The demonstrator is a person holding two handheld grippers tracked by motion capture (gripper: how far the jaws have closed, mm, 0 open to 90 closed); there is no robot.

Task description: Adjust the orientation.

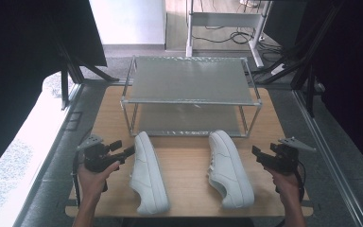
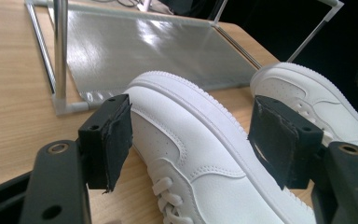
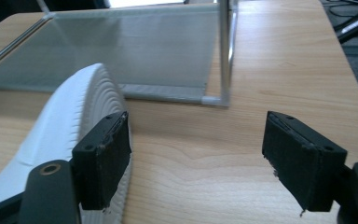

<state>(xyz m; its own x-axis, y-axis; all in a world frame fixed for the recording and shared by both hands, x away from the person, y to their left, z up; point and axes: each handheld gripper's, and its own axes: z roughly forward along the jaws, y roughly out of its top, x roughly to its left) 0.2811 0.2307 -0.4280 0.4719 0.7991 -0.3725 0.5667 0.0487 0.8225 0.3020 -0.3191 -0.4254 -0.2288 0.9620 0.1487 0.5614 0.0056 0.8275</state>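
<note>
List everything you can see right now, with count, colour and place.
Shoes: two, white, on the table in front of the rack; left shoe, right shoe.
Rack: one, two-tier, silvery frame, grey shelves, far half of the table.
Table: one, light wood.
Desk frame: one, white, on the floor beyond.
Left gripper: black, open, at the left shoe's toe.
Right gripper: black, open, beside the right shoe.

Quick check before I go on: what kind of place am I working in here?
Likely a lab recording station, not a home: dark curtains flank the wooden table, and cables trail on the floor behind the rack.
</note>
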